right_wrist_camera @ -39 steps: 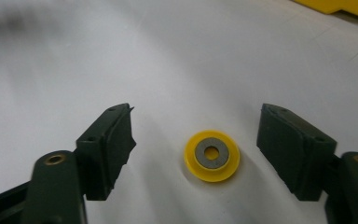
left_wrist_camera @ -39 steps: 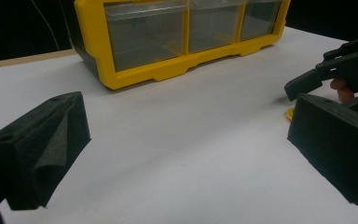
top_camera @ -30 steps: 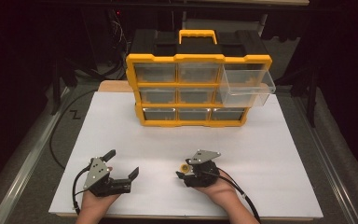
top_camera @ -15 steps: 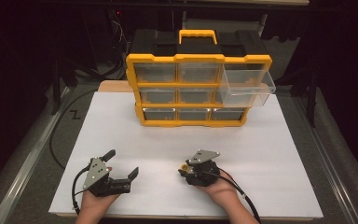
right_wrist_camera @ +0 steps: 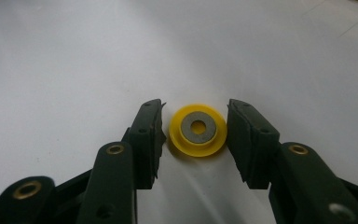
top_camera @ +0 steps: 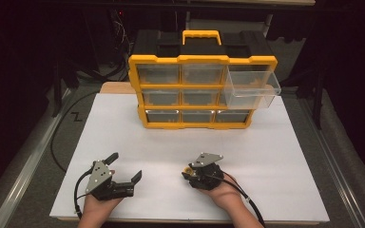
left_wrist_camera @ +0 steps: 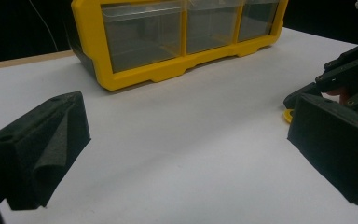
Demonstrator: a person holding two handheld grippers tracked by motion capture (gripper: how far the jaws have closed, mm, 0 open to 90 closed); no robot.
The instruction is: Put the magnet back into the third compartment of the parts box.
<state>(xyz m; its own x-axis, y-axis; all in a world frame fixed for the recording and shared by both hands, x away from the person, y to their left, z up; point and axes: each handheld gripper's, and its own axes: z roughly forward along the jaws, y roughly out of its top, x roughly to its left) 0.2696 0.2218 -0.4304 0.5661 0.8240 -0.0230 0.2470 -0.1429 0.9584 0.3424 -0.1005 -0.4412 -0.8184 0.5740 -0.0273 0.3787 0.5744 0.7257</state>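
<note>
Right gripper (right_wrist_camera: 193, 135) has just been closing on the small yellow wheel (right_wrist_camera: 198, 129) and the pads sit just beside its rim, a sliver of gap either side, so we call the grasp nearly made, lift not yet begun. It's a glossy plastic disc with a flat grey washer face and a centre hole. Off to its side, our left gripper (top_camera: 125, 168) rests wide and empty on the matte white table (top_camera: 275, 156). Beyond both, the yellow organizer (top_camera: 202, 92) waits, one clear drawer (top_camera: 252, 88) pulled out.

Glossy yellow plastic wheel (right_wrist_camera: 198, 129), matt grey metal washer (right_wrist_camera: 197, 126).
</note>
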